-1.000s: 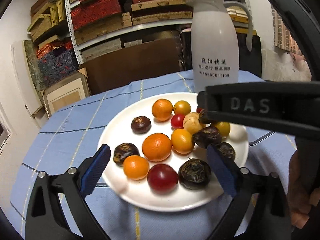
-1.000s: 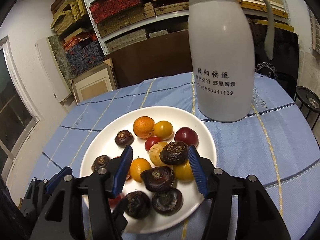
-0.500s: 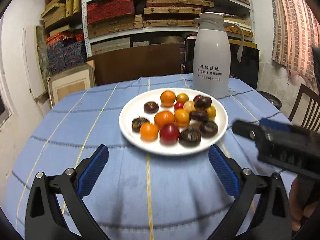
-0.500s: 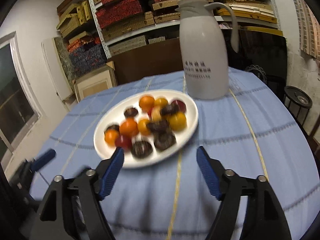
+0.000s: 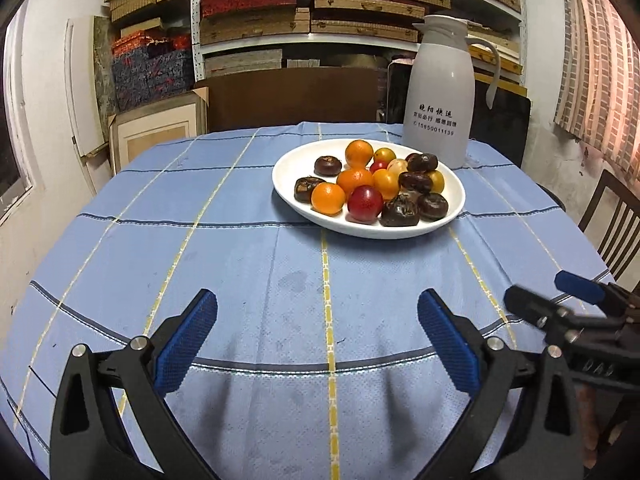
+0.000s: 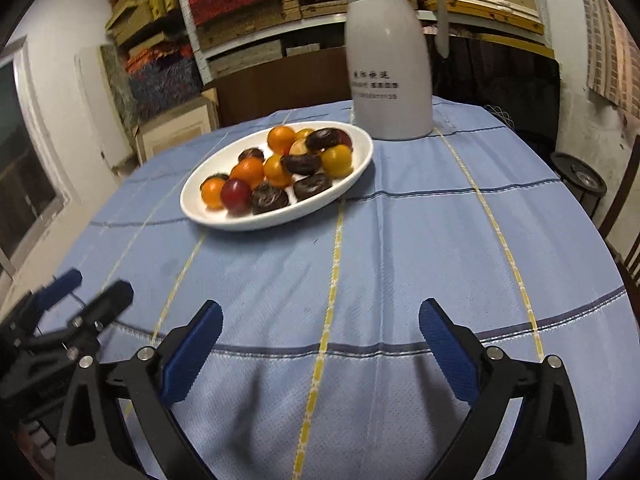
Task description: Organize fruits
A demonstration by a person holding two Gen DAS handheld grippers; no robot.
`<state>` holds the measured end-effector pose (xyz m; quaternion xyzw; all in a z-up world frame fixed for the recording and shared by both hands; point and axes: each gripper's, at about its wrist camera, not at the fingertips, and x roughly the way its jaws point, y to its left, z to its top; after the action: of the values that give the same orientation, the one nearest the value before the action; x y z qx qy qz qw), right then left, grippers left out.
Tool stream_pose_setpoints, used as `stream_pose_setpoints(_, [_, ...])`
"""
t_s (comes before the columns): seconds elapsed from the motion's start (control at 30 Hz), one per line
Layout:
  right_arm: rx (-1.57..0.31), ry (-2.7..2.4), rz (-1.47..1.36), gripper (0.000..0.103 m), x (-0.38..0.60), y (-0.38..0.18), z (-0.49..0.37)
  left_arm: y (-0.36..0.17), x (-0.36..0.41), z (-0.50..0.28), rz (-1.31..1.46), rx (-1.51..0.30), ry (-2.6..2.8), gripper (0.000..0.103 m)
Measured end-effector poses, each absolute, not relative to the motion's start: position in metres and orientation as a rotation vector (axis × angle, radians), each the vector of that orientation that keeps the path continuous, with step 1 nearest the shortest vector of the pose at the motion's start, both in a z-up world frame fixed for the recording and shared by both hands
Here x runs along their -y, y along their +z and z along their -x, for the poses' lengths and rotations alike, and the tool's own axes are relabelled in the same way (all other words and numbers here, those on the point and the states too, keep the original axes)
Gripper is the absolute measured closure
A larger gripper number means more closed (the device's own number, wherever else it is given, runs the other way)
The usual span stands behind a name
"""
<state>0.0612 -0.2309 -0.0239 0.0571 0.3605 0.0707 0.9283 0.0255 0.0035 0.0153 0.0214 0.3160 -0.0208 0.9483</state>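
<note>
Every fruit sits heaped on the white plate (image 5: pixel 454 216), just in front of the white thermos jug (image 5: pixel 438 92), so the sorting looks finished or between rounds. Both tools hang well short of the plate over bare cloth: the left gripper (image 5: pixel 318 342) spread wide with nothing between its blue pads, the right gripper (image 6: pixel 320 344) with its jaws opening, likewise empty. Any further pick would call for a reach forward to the plate and a gentle close on one round fruit (image 5: pixel 328 199). The blue checked tablecloth (image 5: pixel 240 248) is otherwise bare; beyond the jug, shelves (image 5: pixel 304 20) of stacked boxes line the wall.
</note>
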Motion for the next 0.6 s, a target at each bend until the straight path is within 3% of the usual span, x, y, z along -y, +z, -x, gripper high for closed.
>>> stream_pose_setpoints(0.6, [-0.74,0.13,-0.103,0.004,0.2254,-0.0216,-0.0547,0.0247,-0.0012,-0.0253,-0.008,-0.651,-0.106,0.005])
